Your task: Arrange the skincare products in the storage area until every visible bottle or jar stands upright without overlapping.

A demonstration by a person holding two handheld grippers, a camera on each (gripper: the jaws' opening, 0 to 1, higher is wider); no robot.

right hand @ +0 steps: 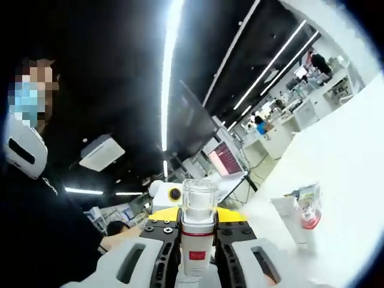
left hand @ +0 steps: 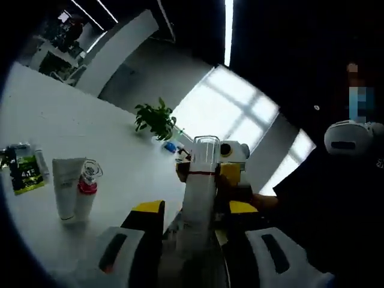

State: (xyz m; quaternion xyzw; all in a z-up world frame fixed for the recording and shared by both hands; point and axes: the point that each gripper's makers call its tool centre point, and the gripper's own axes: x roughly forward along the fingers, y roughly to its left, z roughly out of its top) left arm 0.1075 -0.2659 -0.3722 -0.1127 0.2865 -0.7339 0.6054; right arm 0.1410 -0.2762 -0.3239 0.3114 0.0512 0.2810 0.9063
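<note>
Nearest in the left gripper view, the left claw is clamped on the lower body of a tall white bottle with a clear cap and a thin red band under that cap. The bottle is held up in the air, above the white bench. Just behind the bottle, facing this claw, sits the right claw, its yellow-tipped jaws pressed against the bottle's upper part.

In the right gripper view the same bottle rises between the jaws of the right claw, which are closed on it. A small red label sits on the bottle's front; its writing is too small to read.

Left of the bottle and farther off, a white tube stands upright on the bench, touching a small bottle with a red collar. Farther left of these lies a green packet with printing that cannot be read. Beyond the bottle stands a green potted plant.

Judgement: the bottle is being passed or steadied between both claws. To do it well, one claw should keep a firm hold while the other lets go, keeping the bottle vertical, then set it on bare bench near the tube without touching it.
</note>
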